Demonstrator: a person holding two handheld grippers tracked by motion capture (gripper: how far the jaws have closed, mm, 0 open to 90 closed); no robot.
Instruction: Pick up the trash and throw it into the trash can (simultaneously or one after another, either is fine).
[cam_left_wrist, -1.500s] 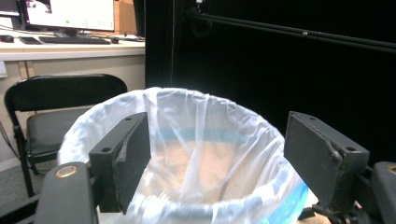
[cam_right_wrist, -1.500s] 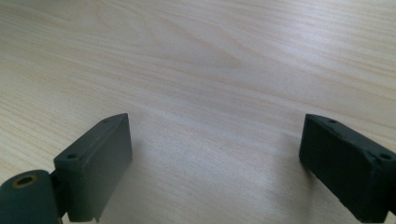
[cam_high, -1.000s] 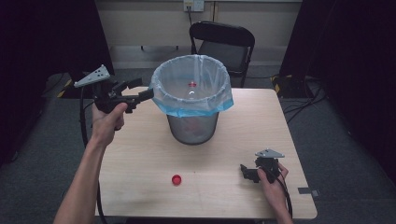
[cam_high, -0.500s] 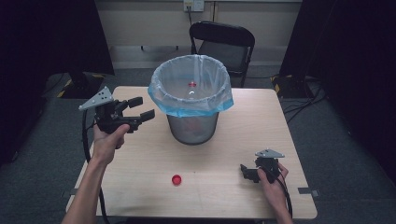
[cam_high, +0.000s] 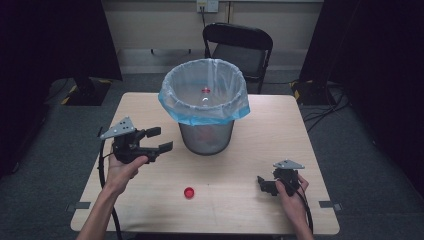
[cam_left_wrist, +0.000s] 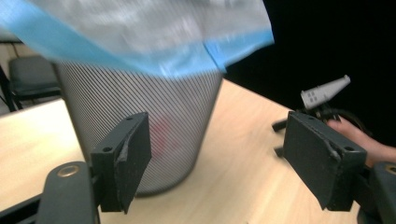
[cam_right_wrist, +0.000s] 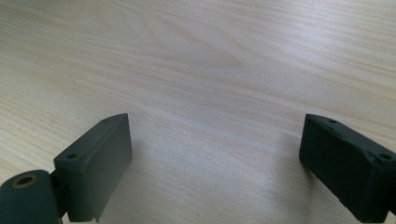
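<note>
The left tool (cam_high: 159, 139), jaws apart and empty, has dropped beside the bin (cam_high: 205, 135).

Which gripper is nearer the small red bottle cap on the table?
Left. The left gripper hovers up-left of the small red bottle cap; the right gripper rests on the light wooden table, farther to its right.
</note>
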